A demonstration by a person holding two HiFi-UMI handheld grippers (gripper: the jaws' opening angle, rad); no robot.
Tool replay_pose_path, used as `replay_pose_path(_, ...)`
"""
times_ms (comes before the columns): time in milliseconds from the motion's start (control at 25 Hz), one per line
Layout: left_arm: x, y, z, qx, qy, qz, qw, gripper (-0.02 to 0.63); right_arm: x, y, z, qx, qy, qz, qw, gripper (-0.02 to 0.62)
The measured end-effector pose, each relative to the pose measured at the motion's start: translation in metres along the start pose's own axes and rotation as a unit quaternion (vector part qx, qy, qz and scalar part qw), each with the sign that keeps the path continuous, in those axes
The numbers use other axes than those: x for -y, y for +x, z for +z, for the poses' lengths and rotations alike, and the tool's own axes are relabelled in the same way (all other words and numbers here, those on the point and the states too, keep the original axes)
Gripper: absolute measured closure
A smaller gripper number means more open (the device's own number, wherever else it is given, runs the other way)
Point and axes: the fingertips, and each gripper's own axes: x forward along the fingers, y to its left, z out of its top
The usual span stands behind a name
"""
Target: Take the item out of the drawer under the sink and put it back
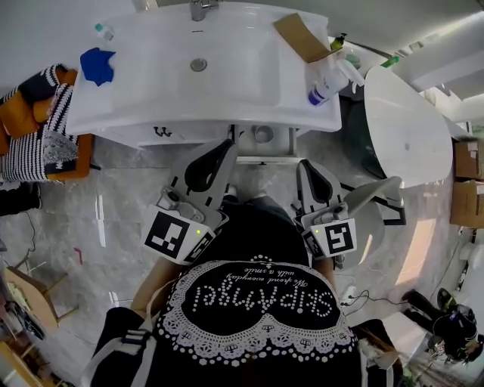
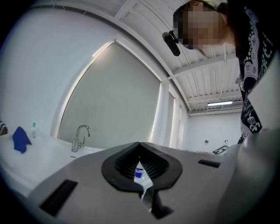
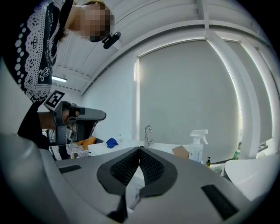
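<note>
Two grippers are held level before the person's chest, aimed at the sink [image 1: 151, 75]. The left gripper [image 1: 227, 151] and right gripper [image 1: 304, 168] each have their jaws closed tip to tip, with nothing between them. One drawer [image 1: 283, 143] shows open under the sink's front edge. One round grey item [image 1: 262, 134] lies in it; what it is cannot be told. The item sits ahead of both grippers and between their lines, touching neither. On the sink are one faucet [image 1: 199, 9], one spray bottle [image 1: 327, 85], one blue cloth [image 1: 97, 64] and one cardboard piece [image 1: 301, 36].
</note>
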Motion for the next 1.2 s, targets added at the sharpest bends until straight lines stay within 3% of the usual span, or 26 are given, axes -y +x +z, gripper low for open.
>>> replay_pose_path(360,0.004,0.001,-0.001,-0.004,0.001,-0.007,1.0,0.603,0.006,-0.003,-0.016,-0.042,-0.032,-0.015,0.998,0.577)
replay_pose_path(720,-0.006,-0.015,0.0,-0.011,0.001,0.013,0.9999,0.603,0.012,0.007,-0.032,-0.075,-0.045,-0.021,0.996,0.575)
replay_pose_path(1200,-0.019,-0.035,-0.008,-0.016,-0.017,0.06,0.9979,0.603,-0.011,0.016,-0.049,-0.115,-0.057,0.029,0.991,0.574)
